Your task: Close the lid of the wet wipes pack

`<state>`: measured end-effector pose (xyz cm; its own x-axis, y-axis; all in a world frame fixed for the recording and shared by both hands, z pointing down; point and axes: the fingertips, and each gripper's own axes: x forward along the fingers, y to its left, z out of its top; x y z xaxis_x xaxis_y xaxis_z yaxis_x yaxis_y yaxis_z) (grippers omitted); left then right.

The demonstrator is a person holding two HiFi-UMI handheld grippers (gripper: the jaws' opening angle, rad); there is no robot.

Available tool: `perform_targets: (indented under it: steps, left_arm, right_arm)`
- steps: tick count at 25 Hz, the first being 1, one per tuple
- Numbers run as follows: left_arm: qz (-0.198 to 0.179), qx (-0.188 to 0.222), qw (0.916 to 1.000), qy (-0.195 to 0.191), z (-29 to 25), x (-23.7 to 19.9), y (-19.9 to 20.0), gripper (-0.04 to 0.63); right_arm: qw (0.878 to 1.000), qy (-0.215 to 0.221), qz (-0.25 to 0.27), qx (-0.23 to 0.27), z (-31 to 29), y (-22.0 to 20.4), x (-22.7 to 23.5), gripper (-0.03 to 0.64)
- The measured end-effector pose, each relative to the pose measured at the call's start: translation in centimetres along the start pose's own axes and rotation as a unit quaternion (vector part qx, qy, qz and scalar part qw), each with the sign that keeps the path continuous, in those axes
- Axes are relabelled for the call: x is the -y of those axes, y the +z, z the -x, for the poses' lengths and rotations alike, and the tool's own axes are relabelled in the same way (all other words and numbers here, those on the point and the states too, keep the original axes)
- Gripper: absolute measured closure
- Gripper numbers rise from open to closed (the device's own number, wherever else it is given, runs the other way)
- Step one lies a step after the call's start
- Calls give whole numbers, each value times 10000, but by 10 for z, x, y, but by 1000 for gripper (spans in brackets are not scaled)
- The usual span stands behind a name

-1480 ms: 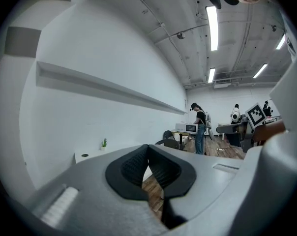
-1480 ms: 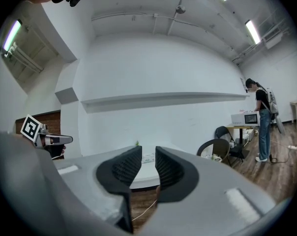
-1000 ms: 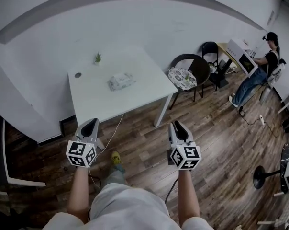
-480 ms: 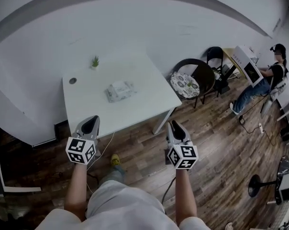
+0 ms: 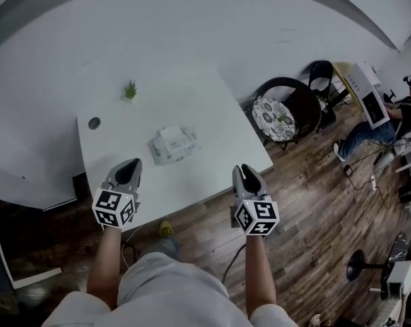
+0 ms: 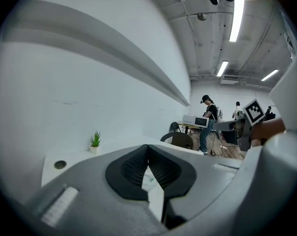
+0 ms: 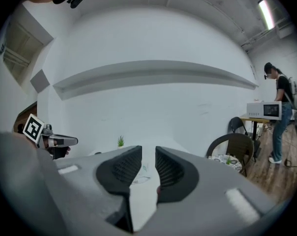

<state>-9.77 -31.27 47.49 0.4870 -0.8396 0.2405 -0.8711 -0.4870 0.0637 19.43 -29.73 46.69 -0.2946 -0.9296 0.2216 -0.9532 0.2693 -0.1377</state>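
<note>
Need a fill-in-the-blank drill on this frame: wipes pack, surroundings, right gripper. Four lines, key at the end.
1. The wet wipes pack lies on a white ____.
2. The small pot near the far edge holds a green ____.
3. The right gripper's jaws stand apart and hold ____.
4. The dark chair to the right carries a patterned ____.

Missing words: table; plant; nothing; cushion.

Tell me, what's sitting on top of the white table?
A wet wipes pack near the middle, a little green plant at the far edge, and a round dark hole. The left tool hides a bit of the near edge.
</note>
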Motion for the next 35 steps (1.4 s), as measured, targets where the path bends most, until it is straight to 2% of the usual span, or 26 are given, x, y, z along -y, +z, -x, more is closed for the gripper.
perform_targets:
  steps: [4,9,13,19,24,28,35]
  left_arm:
    - [149,-154,9998,6,-33,-31,-7,597]
    - [304,-292,9991,73,-60,-48,-15,597]
    - [421,-398,9980,263,-77,-52,-17,597]
    - [442,-385,9955,746,-111,-49,-1,597]
    - [562,-355,9903,1217,-131,-54,4,597]
    - [574,-400,9870,1448,-140,-56,1,597]
    - [746,-380,9786,1877,-136,-75,-4,597]
  right_arm:
    - [9995,236,16,-231,-58,-3,-10,525]
    - [9973,522,29,-507,-103,-6,-11,525]
    - [9947,791,72,-653,-129,-4,0,525]
    - [9855,1473,140,-833,-174,3,29,525]
    - [9713,2098,335,-1071,-213,2,35,525]
    - [9567,2567,488,-1284,-239,-4,27,525]
    - [9230,3380,662,-1714,-277,-25,-12,525]
